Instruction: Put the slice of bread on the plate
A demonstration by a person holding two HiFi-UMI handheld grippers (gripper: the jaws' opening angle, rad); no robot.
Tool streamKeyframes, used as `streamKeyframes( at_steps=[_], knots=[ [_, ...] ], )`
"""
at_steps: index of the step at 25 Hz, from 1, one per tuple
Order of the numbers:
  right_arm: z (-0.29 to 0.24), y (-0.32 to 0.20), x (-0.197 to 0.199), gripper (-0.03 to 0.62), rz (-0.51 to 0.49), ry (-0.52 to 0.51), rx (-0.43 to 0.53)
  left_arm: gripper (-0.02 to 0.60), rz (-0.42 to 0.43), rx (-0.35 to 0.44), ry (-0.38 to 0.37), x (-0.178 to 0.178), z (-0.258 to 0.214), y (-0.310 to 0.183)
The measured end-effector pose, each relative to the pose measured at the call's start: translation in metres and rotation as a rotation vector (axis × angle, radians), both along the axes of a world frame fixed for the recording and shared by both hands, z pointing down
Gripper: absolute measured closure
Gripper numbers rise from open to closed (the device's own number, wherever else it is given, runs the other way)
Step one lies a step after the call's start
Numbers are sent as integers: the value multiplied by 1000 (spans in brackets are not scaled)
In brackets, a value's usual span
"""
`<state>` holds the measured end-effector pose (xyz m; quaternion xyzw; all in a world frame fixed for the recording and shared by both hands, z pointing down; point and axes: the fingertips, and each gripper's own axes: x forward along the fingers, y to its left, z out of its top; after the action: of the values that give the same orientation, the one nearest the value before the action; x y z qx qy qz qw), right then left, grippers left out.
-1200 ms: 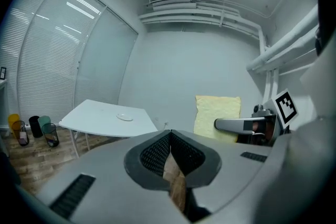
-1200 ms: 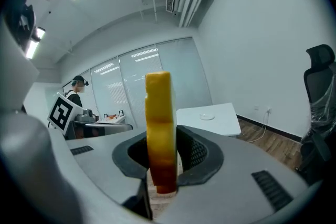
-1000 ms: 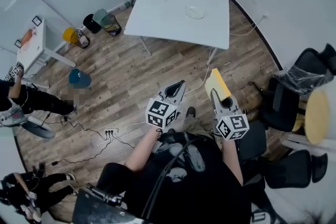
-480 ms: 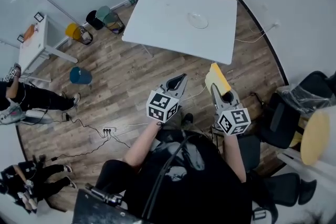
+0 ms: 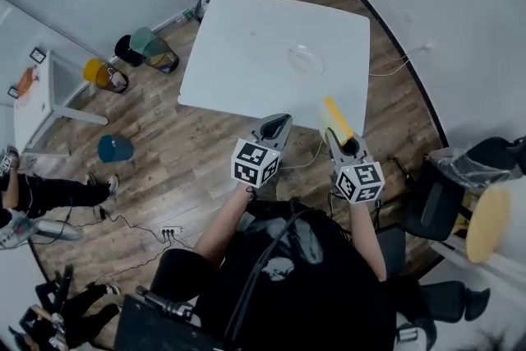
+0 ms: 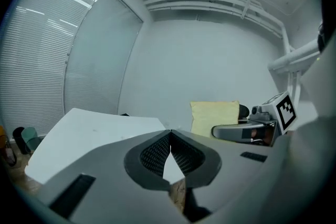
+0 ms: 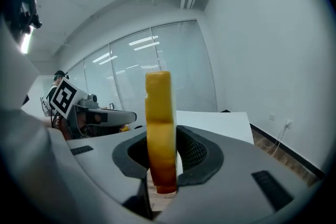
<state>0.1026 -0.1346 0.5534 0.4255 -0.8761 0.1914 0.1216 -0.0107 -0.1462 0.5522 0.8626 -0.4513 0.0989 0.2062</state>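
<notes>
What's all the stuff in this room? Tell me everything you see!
table: one, white, ahead of the person
plate: one, clear, on the table
slice of bread: one, yellow, upright in the right gripper
bins: at least four, yellow, blue, green and dark, on the floor at left
small table: one, white, far left
office chairs: a few, black, at right
power strip: one, white, on the wood floor with cables
left gripper: one, grey, shut and empty
right gripper: one, grey, shut on the slice of bread
</notes>
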Motion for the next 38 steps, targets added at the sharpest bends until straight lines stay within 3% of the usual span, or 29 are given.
streamKeyframes(
  at_steps=[7,12,19,24,29,32,36,38],
  knots=[
    [34,-96,-48,500,-7,157,-7,574,45,19,-37,-41,33,-106],
    [82,-134,-59,500,-32,277,-30,574,42,-51,-47,-49,66,-146],
    [195,-234,-49,500,-107,704,-32,574,4,-121,-75,-49,114,-187],
    [235,-293,-53,500,-181,1041,-3,574,-23,-163,-67,-52,124,-188],
    [259,-308,-69,500,-330,1259,44,574,-84,-253,-49,-67,145,-162],
    [269,-304,-77,499,-381,1266,-18,574,-123,-285,-36,-81,153,-152],
    [284,-284,-83,361,-493,1161,-190,574,-146,-298,-8,-85,154,-148],
    [289,-272,-84,335,-549,1101,-272,574,-143,-301,3,-81,152,-148]
  ],
)
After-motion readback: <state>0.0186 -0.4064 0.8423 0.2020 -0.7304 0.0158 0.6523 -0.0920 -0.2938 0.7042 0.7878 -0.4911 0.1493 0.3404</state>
